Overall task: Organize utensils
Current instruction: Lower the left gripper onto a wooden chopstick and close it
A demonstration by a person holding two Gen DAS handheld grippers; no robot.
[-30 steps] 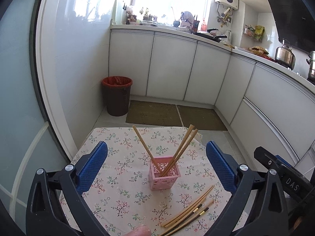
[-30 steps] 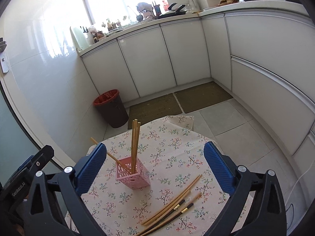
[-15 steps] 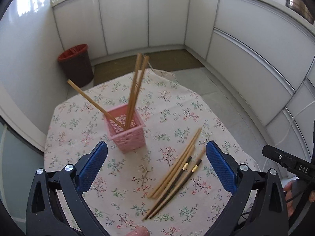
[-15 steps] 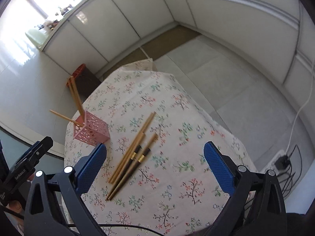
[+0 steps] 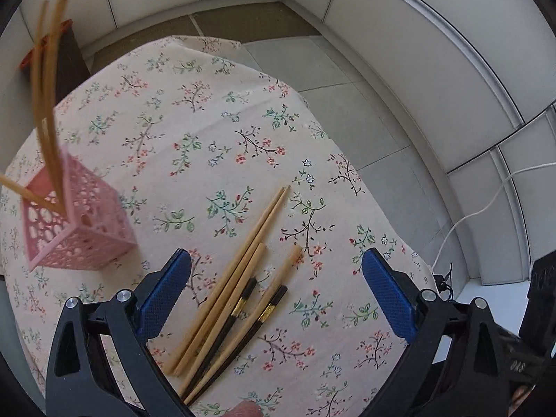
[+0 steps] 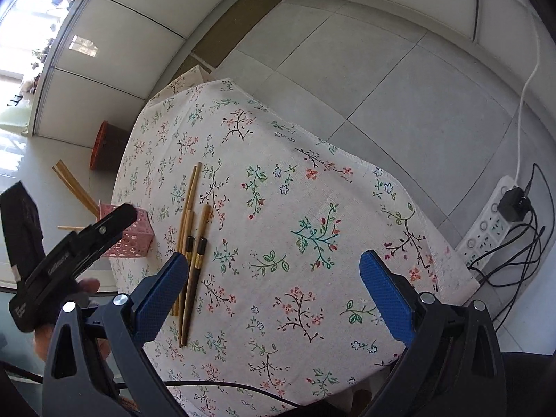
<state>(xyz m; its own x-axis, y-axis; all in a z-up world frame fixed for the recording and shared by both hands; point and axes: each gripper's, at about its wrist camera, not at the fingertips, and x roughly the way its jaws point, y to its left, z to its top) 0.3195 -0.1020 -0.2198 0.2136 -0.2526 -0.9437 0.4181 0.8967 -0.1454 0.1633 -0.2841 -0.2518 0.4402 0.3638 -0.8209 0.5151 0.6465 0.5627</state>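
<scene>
I am holding my left tongs (image 5: 276, 266) with jaws wide apart and empty, hovering over the loose chopsticks (image 5: 232, 288), which are lying bunched on the cloth (image 5: 208, 132), likely so one closing grip can take a pair. My right tongs (image 6: 274, 271) are likewise gaping and empty over bare cloth, the chopsticks sitting beside the left finger (image 6: 163, 290). The pink holder (image 5: 74, 224) is standing left, already keeping a few sticks upright; lettering on the tong bodies is showing but I cannot read it.
</scene>
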